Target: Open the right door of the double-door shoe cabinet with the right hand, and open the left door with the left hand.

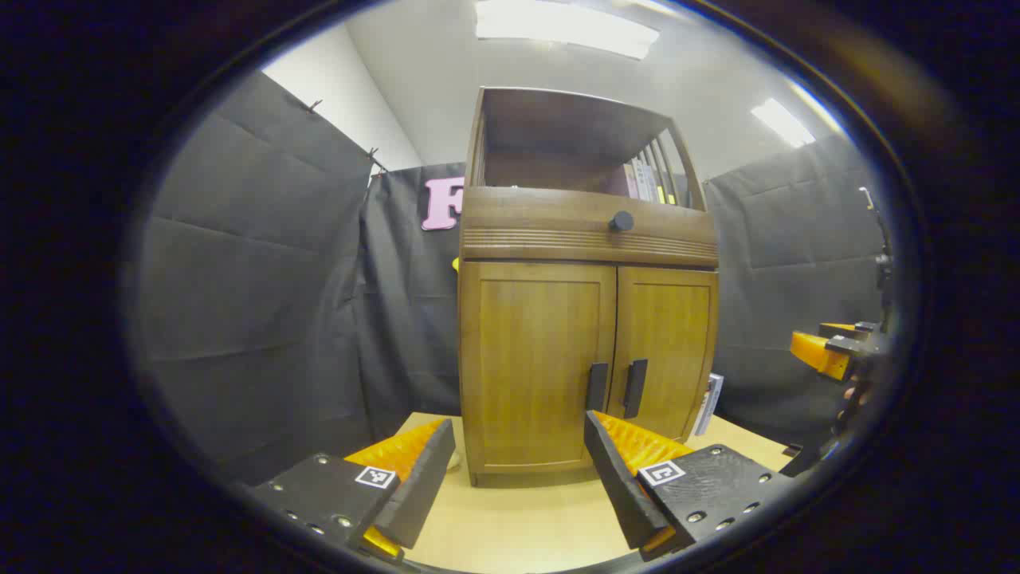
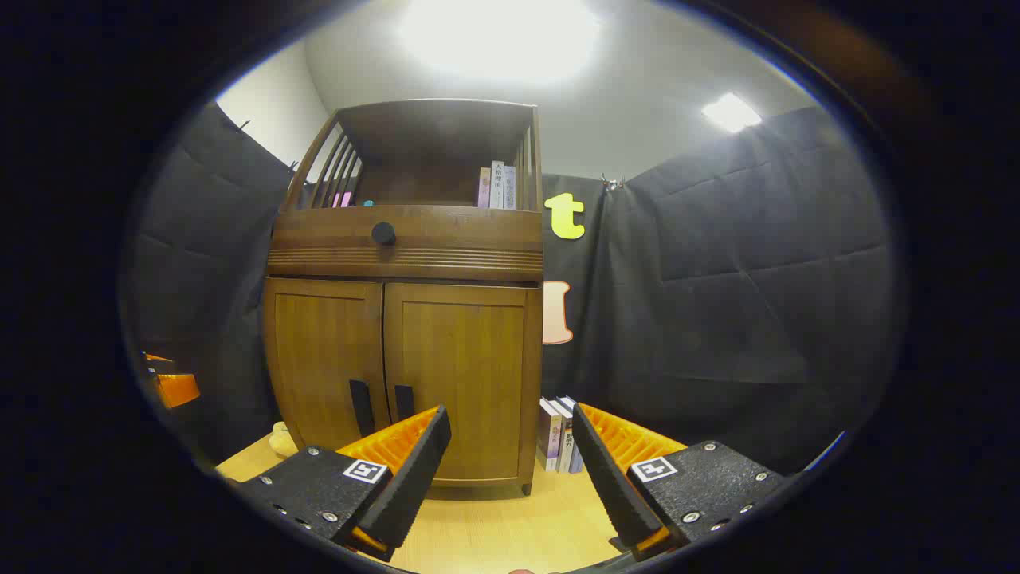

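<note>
The wooden shoe cabinet (image 1: 586,239) stands on a light table, both lower doors closed. In the left gripper view, the left door (image 1: 534,351) and right door (image 1: 669,335) carry dark vertical handles (image 1: 596,387) side by side at the centre seam. My left gripper (image 1: 518,422) is open, a short way in front of the left door, holding nothing. In the right gripper view, the right door (image 2: 466,359) and its handle (image 2: 404,401) sit left of my open right gripper (image 2: 511,414), which faces the cabinet's right edge. Neither gripper touches the cabinet.
A drawer with a round knob (image 2: 383,233) sits above the doors, under an open shelf with books (image 2: 498,187). More books (image 2: 558,434) stand on the table (image 2: 494,526) beside the cabinet's right side. A small pale object (image 2: 280,437) lies by its left foot.
</note>
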